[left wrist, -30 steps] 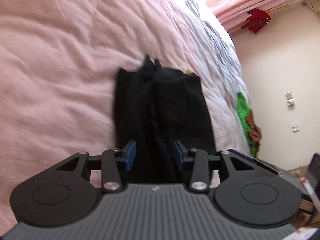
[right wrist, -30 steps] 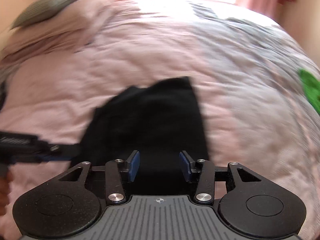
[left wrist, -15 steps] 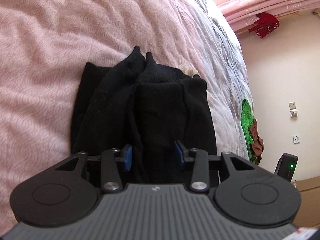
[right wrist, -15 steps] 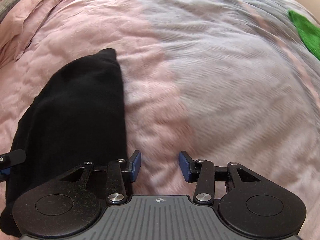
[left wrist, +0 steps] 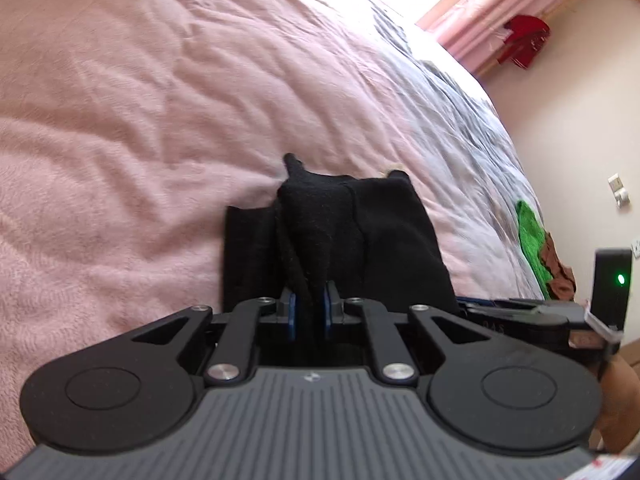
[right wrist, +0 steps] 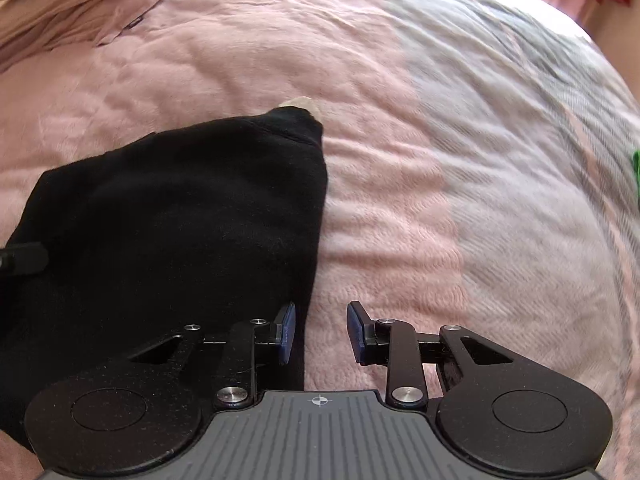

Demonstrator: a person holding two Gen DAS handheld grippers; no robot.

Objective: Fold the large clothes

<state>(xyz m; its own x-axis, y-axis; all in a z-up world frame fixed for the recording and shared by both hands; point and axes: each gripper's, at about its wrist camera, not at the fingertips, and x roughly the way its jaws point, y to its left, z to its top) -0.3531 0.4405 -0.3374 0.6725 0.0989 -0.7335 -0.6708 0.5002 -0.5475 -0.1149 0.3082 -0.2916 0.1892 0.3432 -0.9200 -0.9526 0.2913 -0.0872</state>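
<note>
A black garment (left wrist: 352, 232) lies partly folded on the pink bedspread (left wrist: 120, 120). My left gripper (left wrist: 310, 312) is shut on a raised ridge of its near edge, the cloth pinched between the blue pads. In the right wrist view the same black garment (right wrist: 180, 216) fills the lower left, with a pale tag (right wrist: 300, 103) at its far corner. My right gripper (right wrist: 320, 332) stands open at the garment's near right edge, with the edge beside its left fingertip and pink cover between the fingers. The right gripper's body (left wrist: 532, 316) shows at the right of the left wrist view.
The bed turns grey-striped (right wrist: 540, 128) toward the right. A green and brown cloth (left wrist: 536, 236) lies at the bed's far right edge. Pink curtains (left wrist: 500, 4) and a red item (left wrist: 520, 40) hang by the wall. Pillows (right wrist: 60, 12) sit at the upper left.
My left gripper went from open around the garment's near edge to shut on it, bunching the cloth. My right gripper narrowed its opening at the garment's right edge.
</note>
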